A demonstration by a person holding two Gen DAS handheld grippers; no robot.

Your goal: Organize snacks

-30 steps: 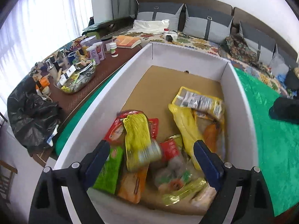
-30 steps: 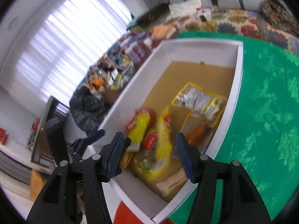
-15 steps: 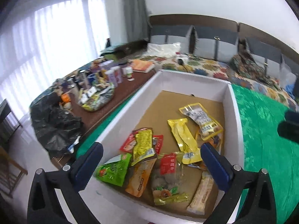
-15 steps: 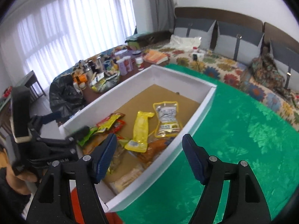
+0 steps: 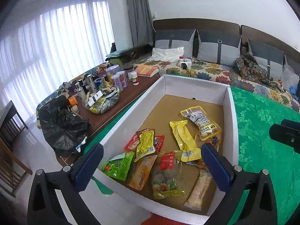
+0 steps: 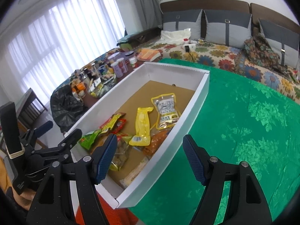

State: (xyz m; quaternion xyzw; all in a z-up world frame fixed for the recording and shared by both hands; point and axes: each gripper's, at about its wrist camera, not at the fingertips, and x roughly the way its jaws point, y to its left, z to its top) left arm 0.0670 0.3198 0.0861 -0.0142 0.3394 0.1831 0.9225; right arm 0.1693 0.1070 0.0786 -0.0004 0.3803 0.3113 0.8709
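Observation:
A white cardboard box (image 5: 195,80) with a brown floor holds several snack packets. Among them are a long yellow packet (image 5: 184,140), a clear-fronted yellow pack (image 5: 200,121), a green packet (image 5: 120,165), a red and yellow packet (image 5: 145,143) and a beige bar (image 5: 199,191). My left gripper (image 5: 151,147) hangs wide open above the box's near end, nothing between its fingers. My right gripper (image 6: 149,137) is open over the box's (image 6: 174,73) near right wall, also with nothing in it. The yellow packet (image 6: 142,123) lies flat ahead of it. The left gripper (image 6: 62,128) shows at the right view's left edge.
A green patterned cloth (image 6: 243,112) covers the surface right of the box. Left of the box a brown side table (image 5: 129,91) carries bottles, jars and a bowl, with a black plastic bag (image 5: 61,123) at its near end. A floral couch (image 5: 206,69) with grey pillows runs along the back.
Both grippers have drawn back and risen away from the snacks, and their jaws have spread wider. The yellow packets that were between their fingers now lie loose in the box.

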